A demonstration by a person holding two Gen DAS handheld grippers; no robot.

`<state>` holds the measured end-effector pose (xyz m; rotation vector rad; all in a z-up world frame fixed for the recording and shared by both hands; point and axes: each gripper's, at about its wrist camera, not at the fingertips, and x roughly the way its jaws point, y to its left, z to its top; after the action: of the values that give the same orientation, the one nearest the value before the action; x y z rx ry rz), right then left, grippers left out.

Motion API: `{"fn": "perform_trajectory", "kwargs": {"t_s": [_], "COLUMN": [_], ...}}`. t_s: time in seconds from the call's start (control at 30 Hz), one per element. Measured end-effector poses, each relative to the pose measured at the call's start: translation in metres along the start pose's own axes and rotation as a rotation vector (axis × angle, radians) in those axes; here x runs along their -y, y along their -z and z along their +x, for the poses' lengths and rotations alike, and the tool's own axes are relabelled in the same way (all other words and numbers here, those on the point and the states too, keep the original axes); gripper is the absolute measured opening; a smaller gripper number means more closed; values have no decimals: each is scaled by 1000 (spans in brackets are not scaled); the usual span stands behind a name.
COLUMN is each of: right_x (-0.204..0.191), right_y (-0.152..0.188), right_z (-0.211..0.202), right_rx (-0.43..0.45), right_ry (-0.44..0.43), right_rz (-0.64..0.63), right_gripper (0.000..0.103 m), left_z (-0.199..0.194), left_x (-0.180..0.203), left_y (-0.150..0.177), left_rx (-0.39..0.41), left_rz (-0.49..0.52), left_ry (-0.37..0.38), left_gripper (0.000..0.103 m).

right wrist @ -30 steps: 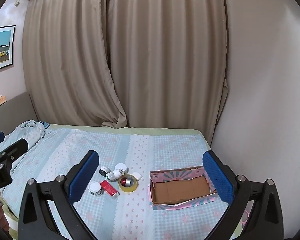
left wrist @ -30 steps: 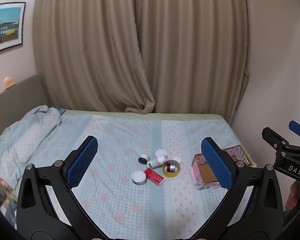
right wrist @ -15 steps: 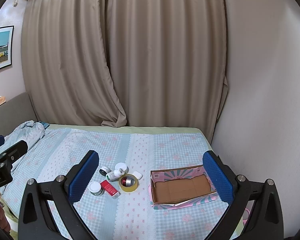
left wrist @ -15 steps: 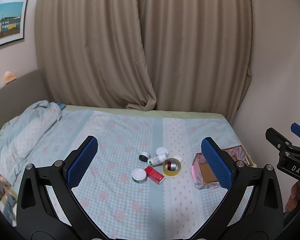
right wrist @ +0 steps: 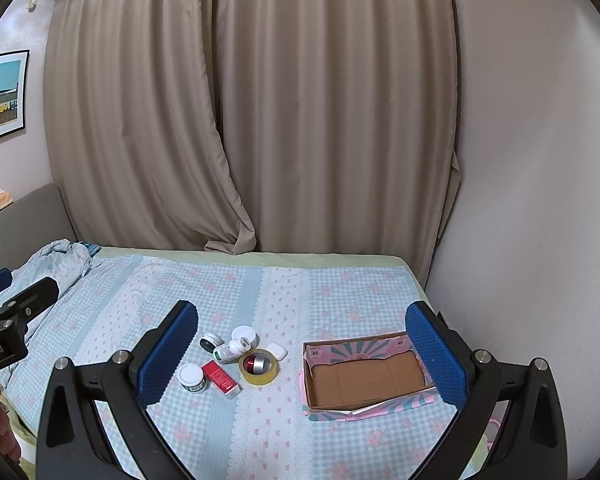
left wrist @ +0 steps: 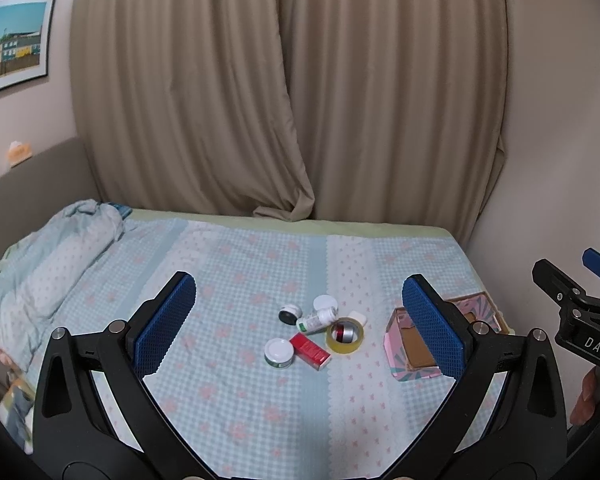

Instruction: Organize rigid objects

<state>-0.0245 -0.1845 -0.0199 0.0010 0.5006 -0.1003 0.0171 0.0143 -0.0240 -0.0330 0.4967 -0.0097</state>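
Seven small rigid items sit clustered mid-bed on the blue-and-pink checked bedsheet [right wrist: 340,292], all well clear of both grippers. The left gripper [left wrist: 298,330] hangs released, jaws spread wide with nothing between them; the right gripper [right wrist: 300,350] is likewise spread and empty.

At the cluster's 8 o'clock stands a squat white-lidded jar with a green band [right wrist: 191,377]. It is probably light and stiff, with a smooth lid, so the straight sides look the safer hold. Just beside it, toward 6 o'clock, a red rectangular carton [right wrist: 221,377] lies flat; cardboard may dent, so a pinch across its narrow faces should be gentle. At 10 o'clock is a small dark-topped round pot [right wrist: 209,341], near a white plastic bottle with a green label [right wrist: 231,350] lying on its side; it will likely roll, so grasp it across the body. A white round cap or jar [right wrist: 245,333] sits at 12 o'clock, touching or just behind the bottle.

Right of these, a yellowish roll of clear tape [right wrist: 259,367] lies flat. It serves as a container of sorts, with a small red-and-silver cylinder [right wrist: 257,362] in its core. Lift the cylinder out first, or take the ring by its wall. A white rounded soap-like case [right wrist: 278,350] lies at the roll's 1 o'clock, probably slippery.

Farthest right, at the cluster's 3 o'clock and apart from it, a shallow pink-and-teal patterned cardboard box [right wrist: 356,350] lies open, showing only its bare brown floor. I judge it the destination.
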Motion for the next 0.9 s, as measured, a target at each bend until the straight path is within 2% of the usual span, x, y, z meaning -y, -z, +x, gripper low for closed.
{"fn": "perform_trajectory", "kwargs": {"t_s": [0.9], "right_x": [1], "right_y": [-8], "right_z": [2], "right_rx": [-13], "right_ry": [-5], "right_rz": [10], "right_gripper": [103], "left_z": [13], "left_x": [3], "left_y": [-6], "left_rx": [-11], "left_rz": [9], "left_ry": [9], "left_gripper": [103]}}
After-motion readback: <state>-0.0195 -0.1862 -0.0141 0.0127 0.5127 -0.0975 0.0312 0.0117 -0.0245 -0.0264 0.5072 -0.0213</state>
